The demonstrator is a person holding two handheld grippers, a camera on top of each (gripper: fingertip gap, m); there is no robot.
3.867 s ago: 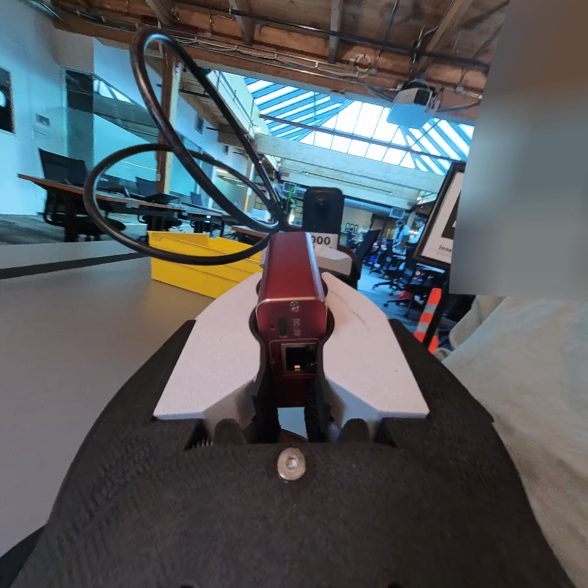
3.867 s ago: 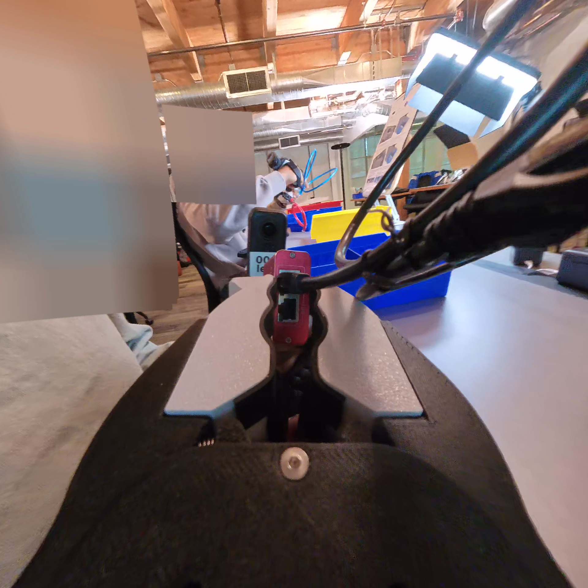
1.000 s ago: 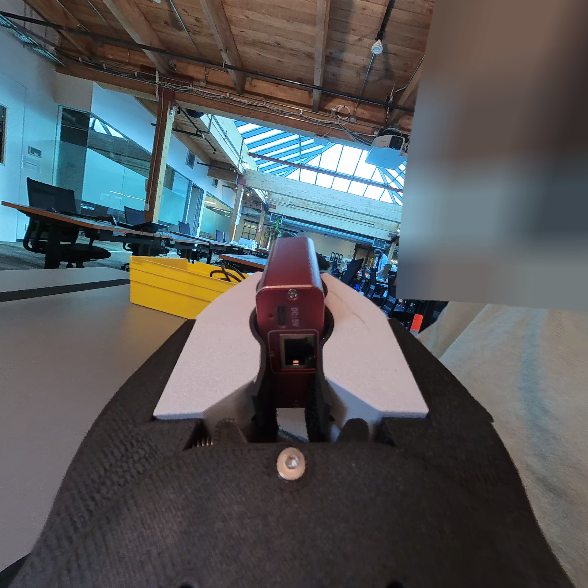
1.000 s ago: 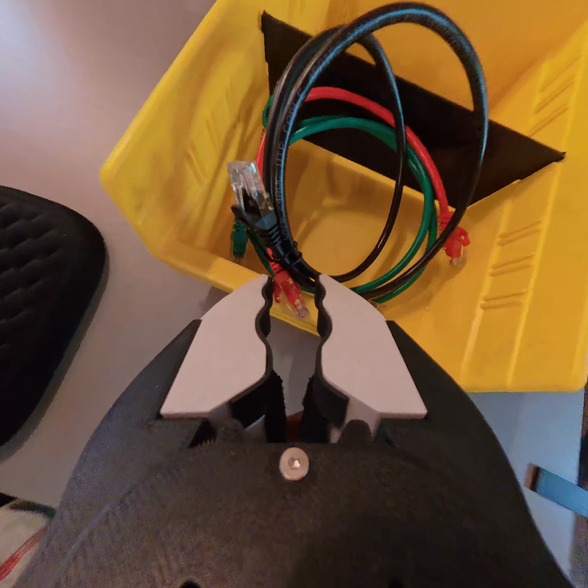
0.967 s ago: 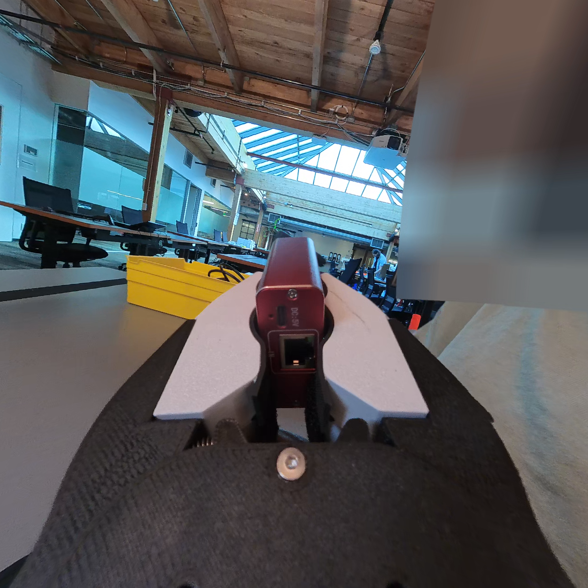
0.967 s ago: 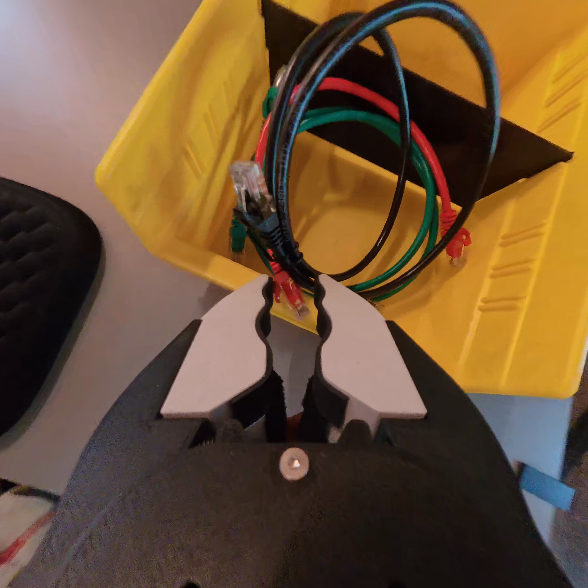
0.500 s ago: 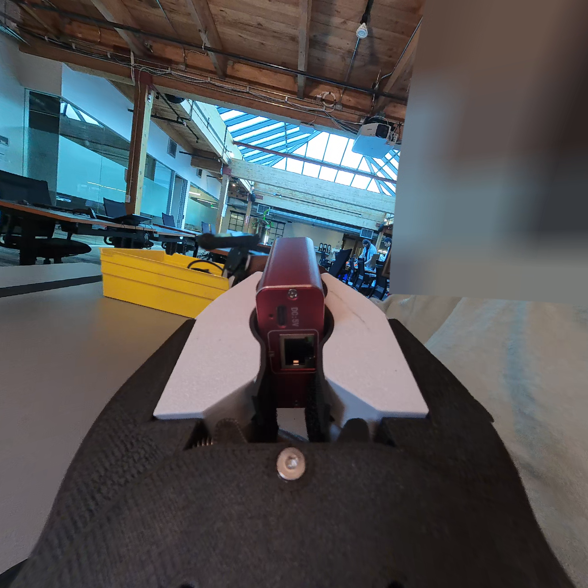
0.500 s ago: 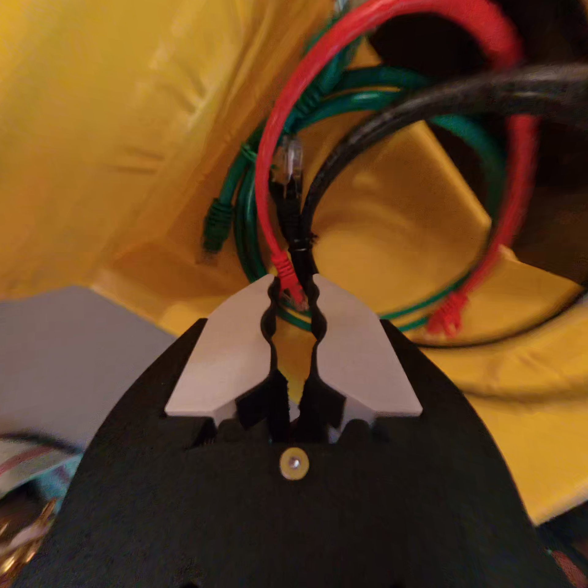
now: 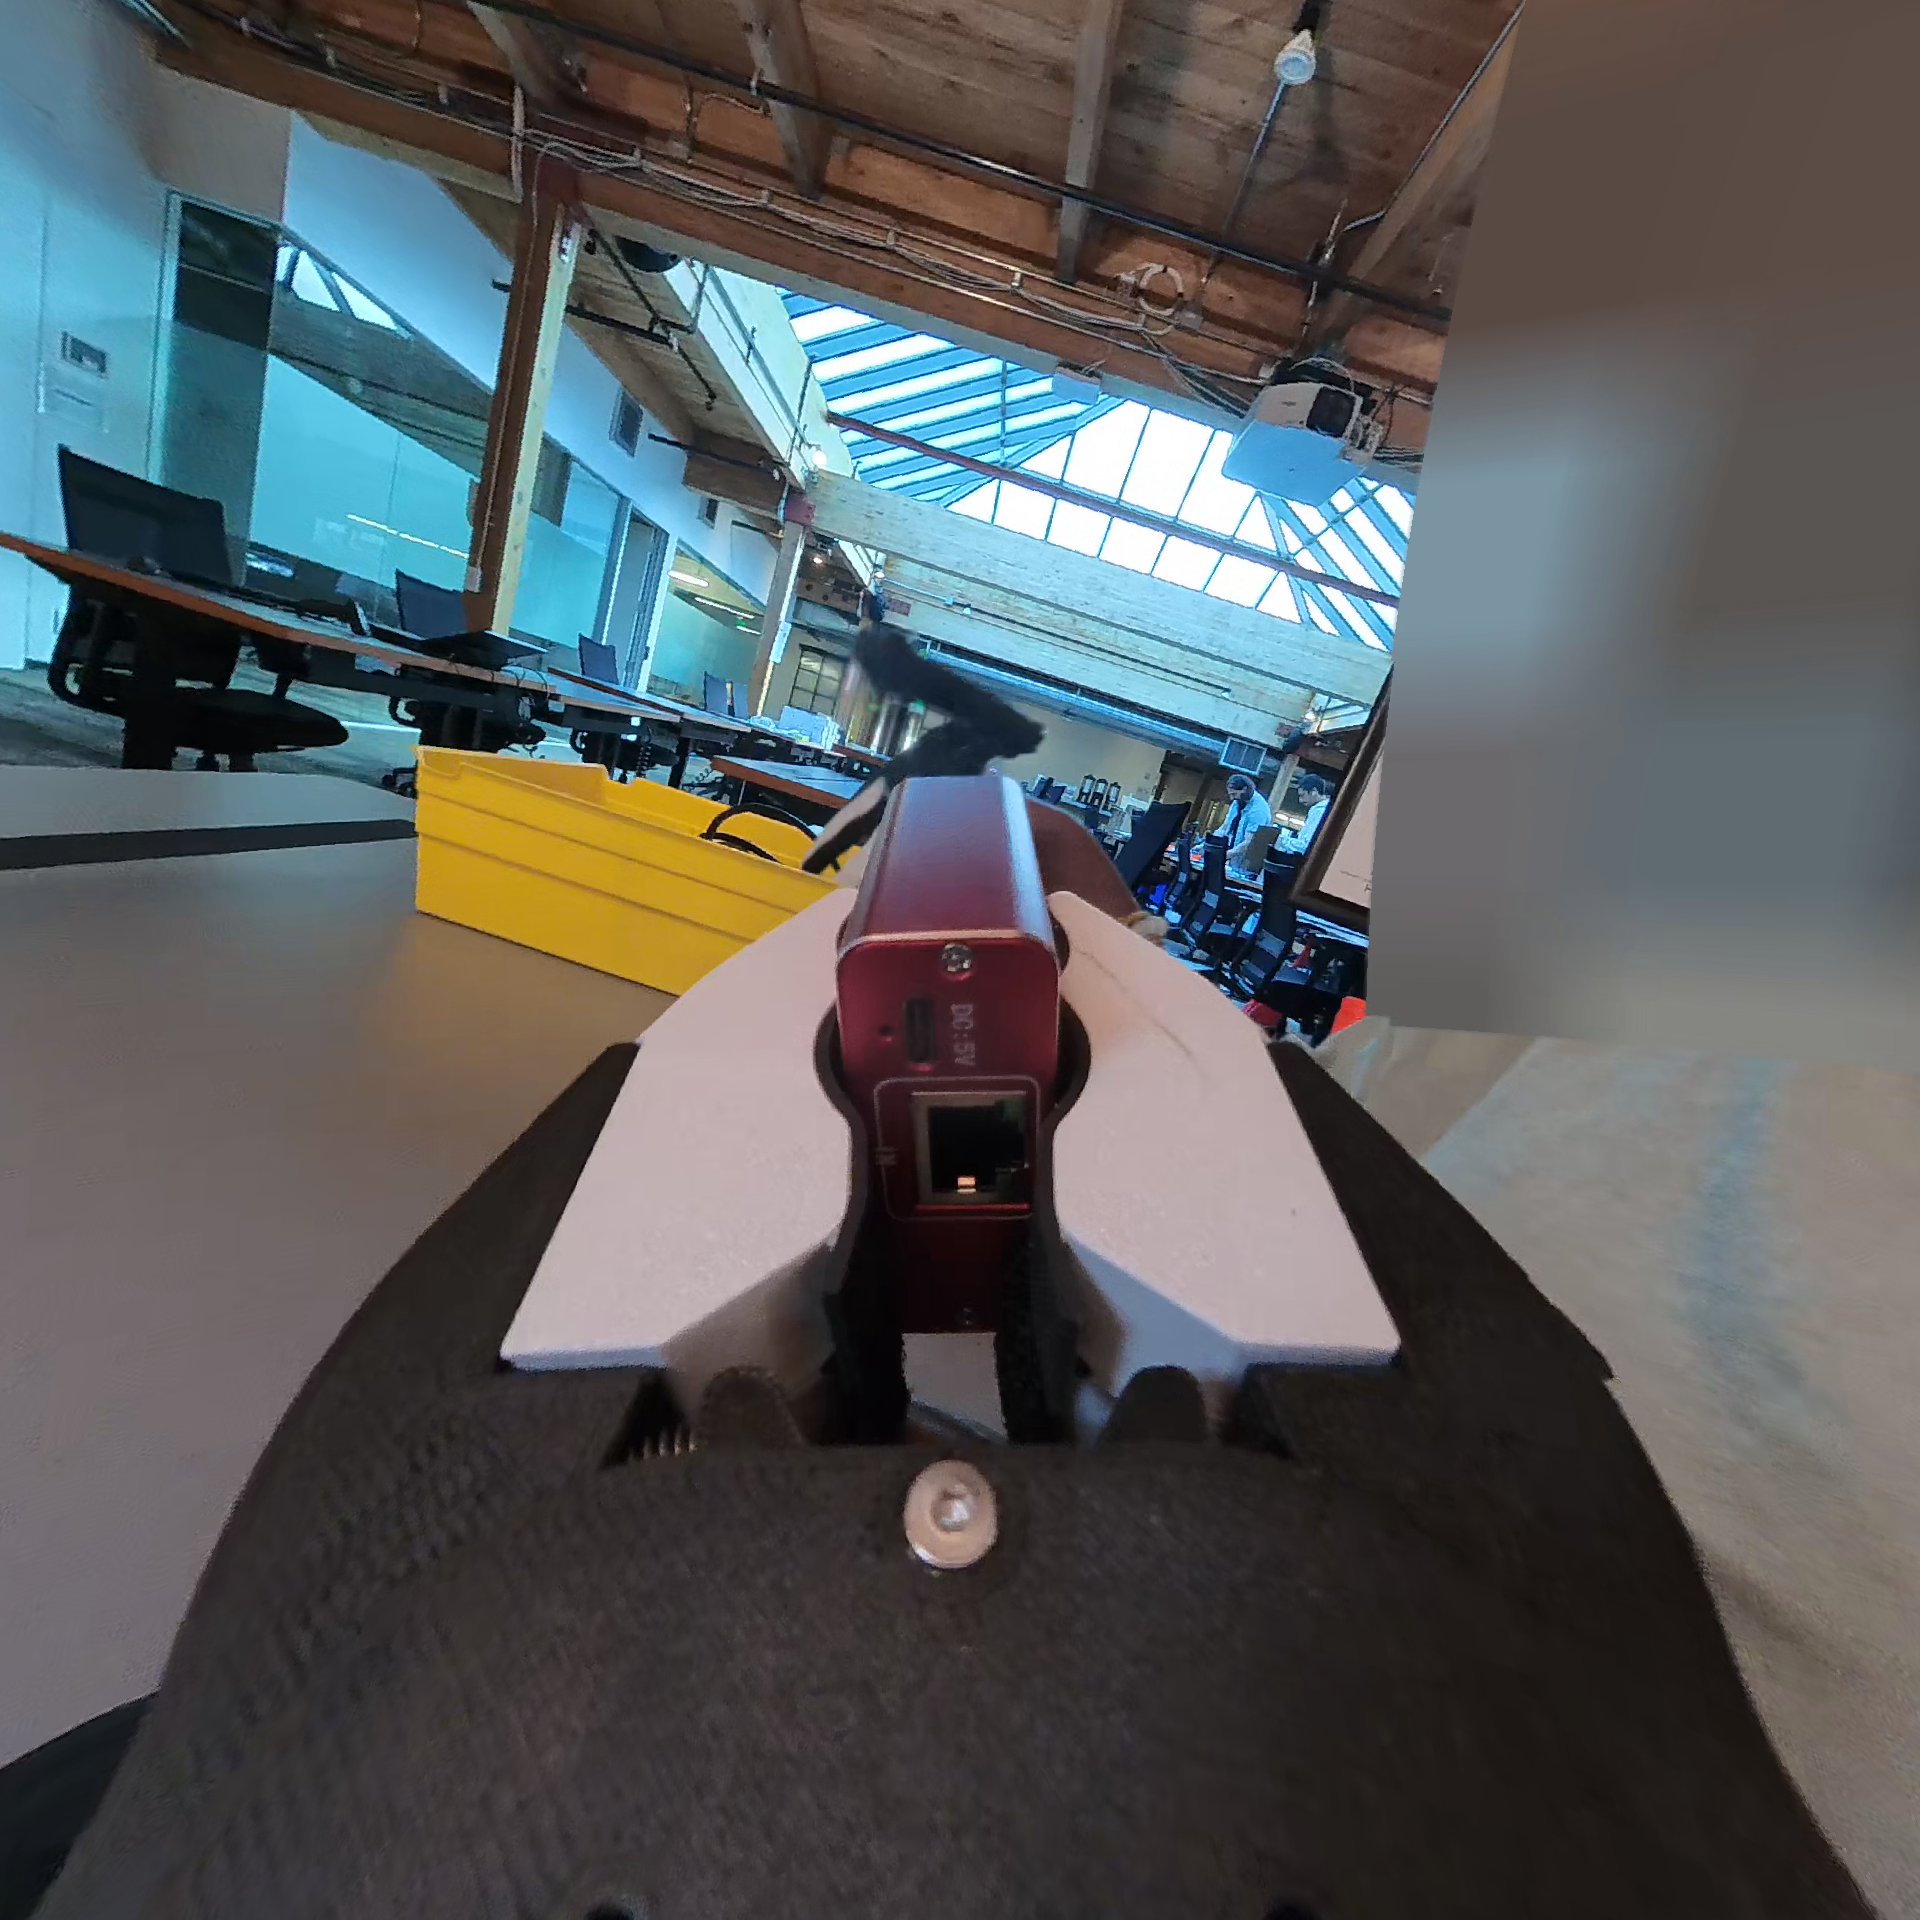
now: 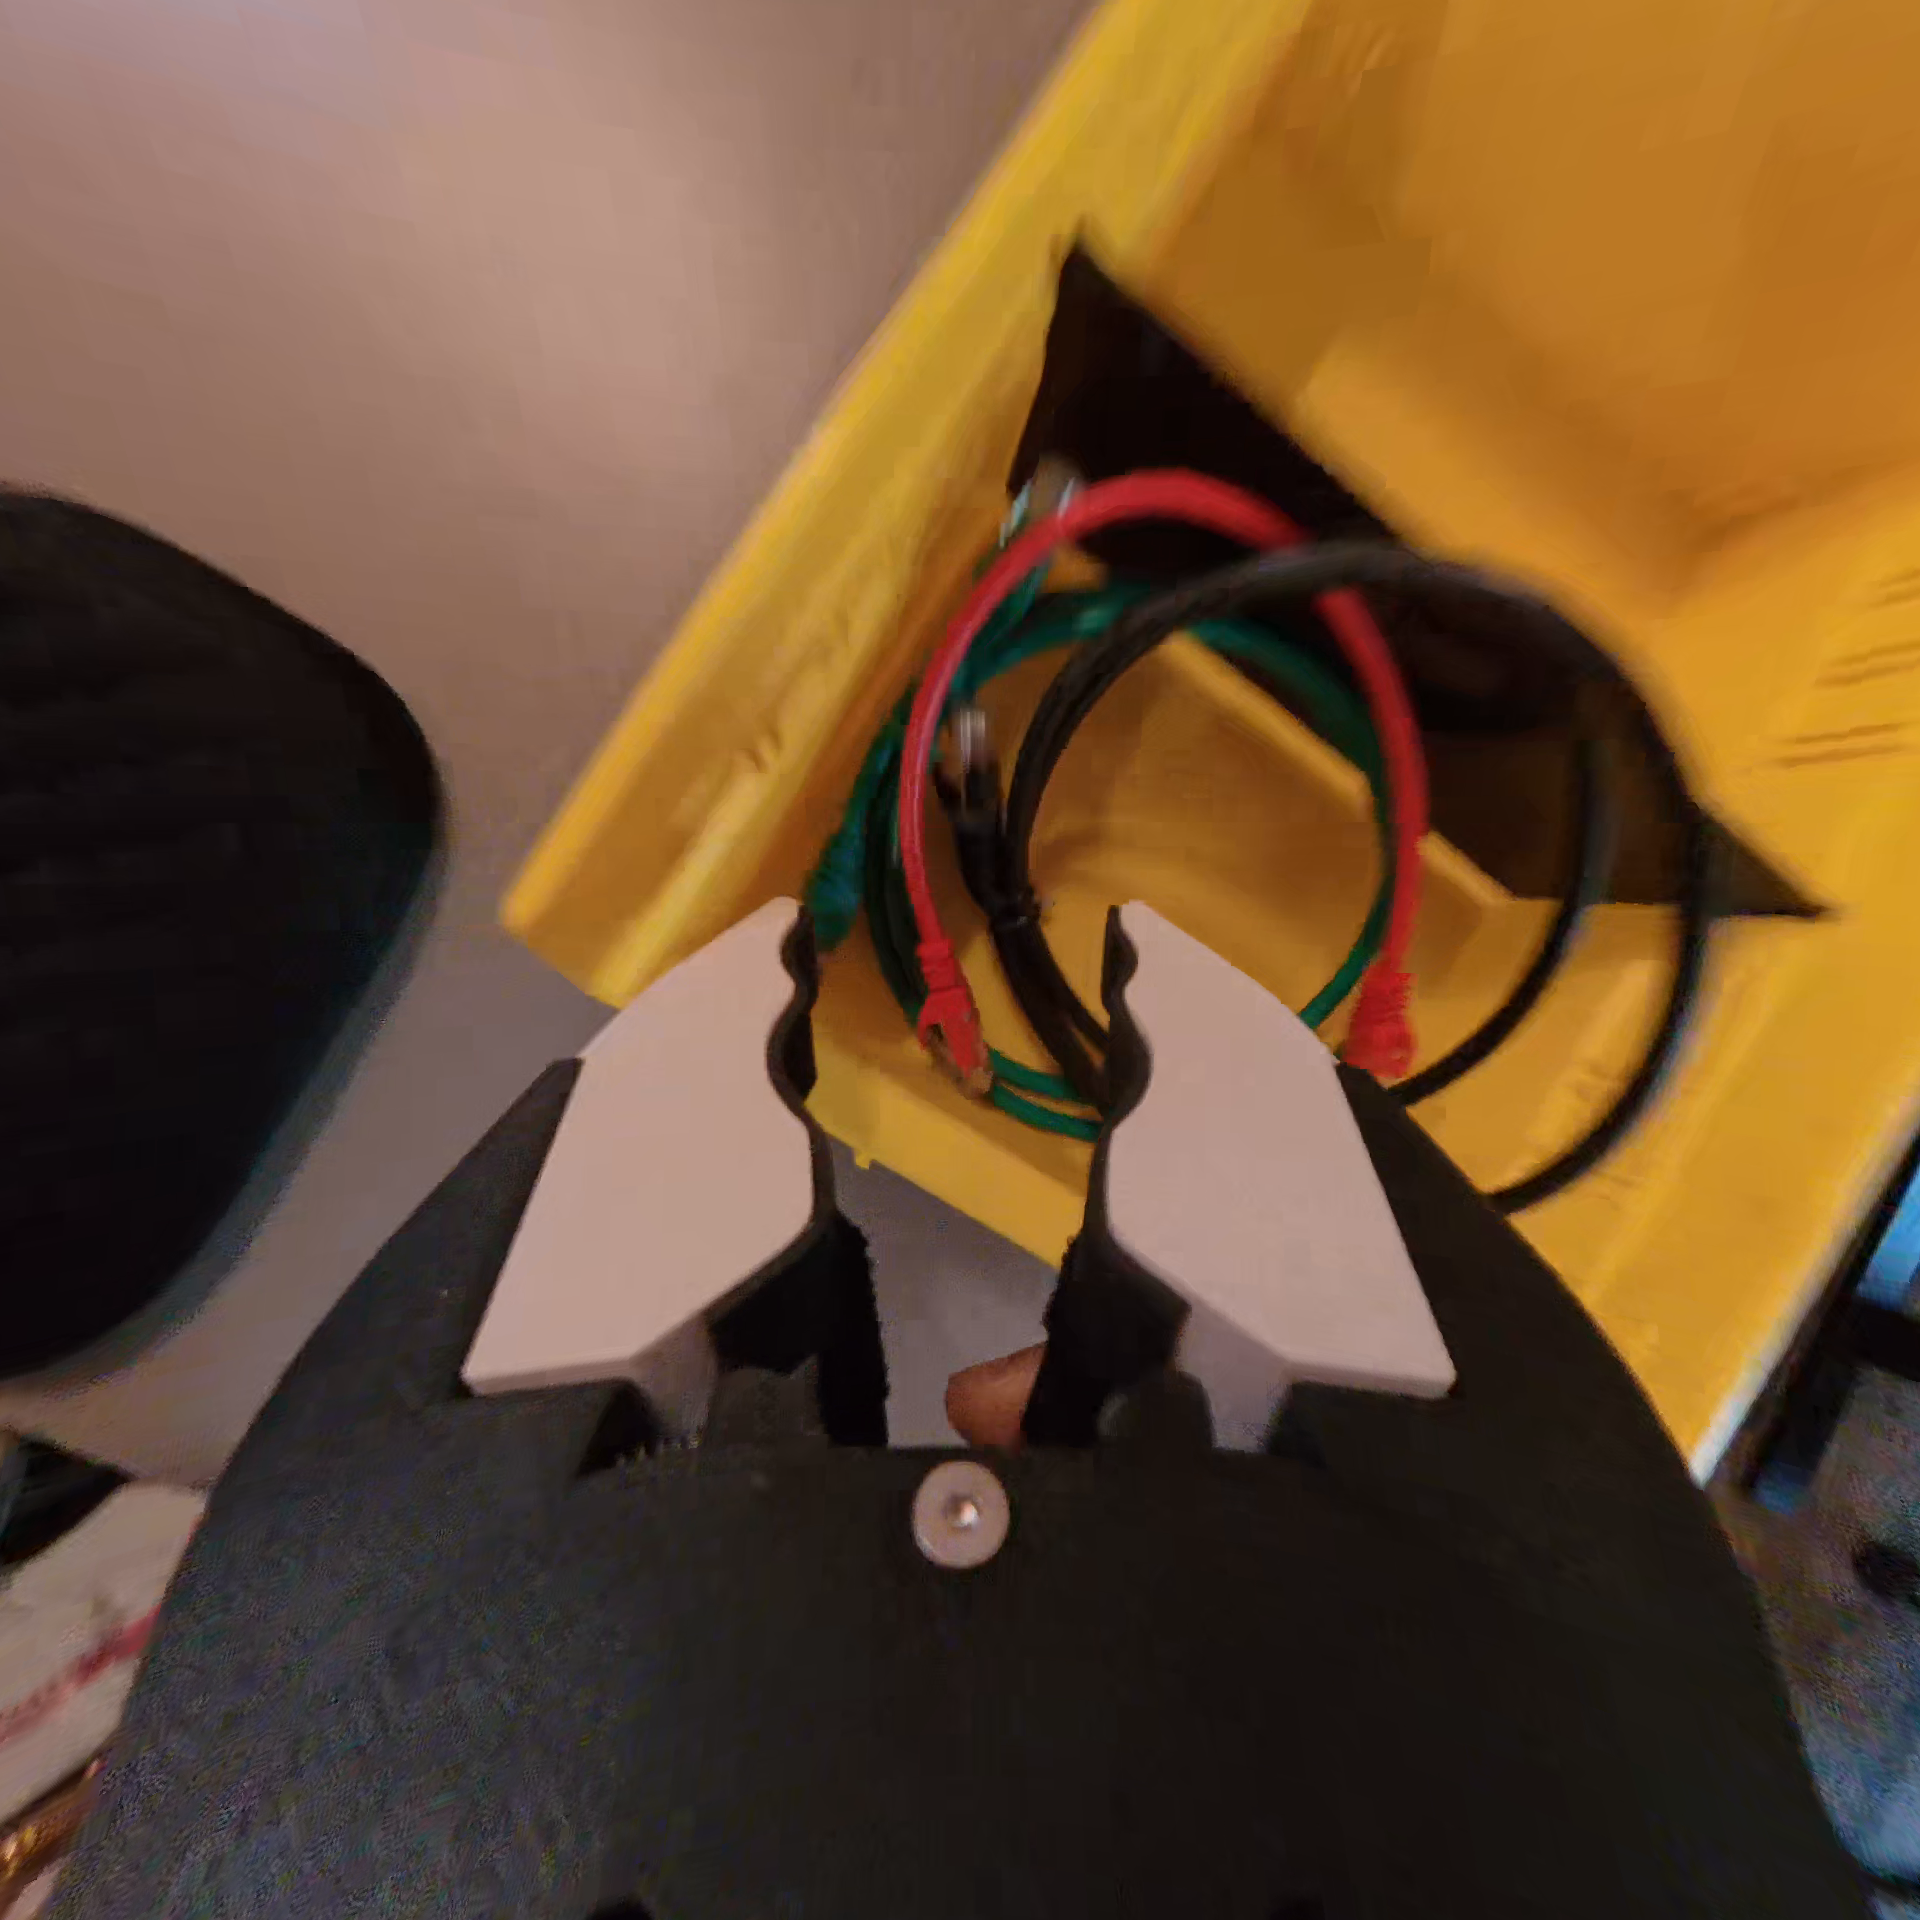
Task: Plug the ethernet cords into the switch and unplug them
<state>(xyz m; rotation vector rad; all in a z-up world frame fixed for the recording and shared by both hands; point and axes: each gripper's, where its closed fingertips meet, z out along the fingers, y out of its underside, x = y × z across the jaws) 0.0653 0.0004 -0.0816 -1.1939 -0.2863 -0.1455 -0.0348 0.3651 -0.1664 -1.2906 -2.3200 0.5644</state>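
Note:
My left gripper (image 9: 951,920) is shut on a red metal switch (image 9: 951,1049), held level above the grey table (image 9: 208,1143); its empty ethernet port (image 9: 971,1153) faces the camera. My right gripper (image 10: 956,935) is open over the near wall of a yellow bin (image 10: 810,644). A coiled black cord (image 10: 1621,831), a red cord (image 10: 1143,499) and a green cord (image 10: 1299,665) lie in the bin. The black cord's near part runs between my open fingers, which are not closed on it. The right gripper (image 9: 935,717) also shows blurred beyond the switch.
The yellow bin (image 9: 571,862) stands on the table ahead and left of the switch. A black divider (image 10: 1143,395) crosses the bin. The left gripper's black body (image 10: 156,935) is left of the bin. A person's pale garment (image 9: 1662,1403) fills the right side. There is about 40 cm between the tips of the two grippers.
My right gripper was shut on the black cord near its plug and carried it down into the bin; now it is open and the cord lies loose. The left gripper keeps hold of the switch.

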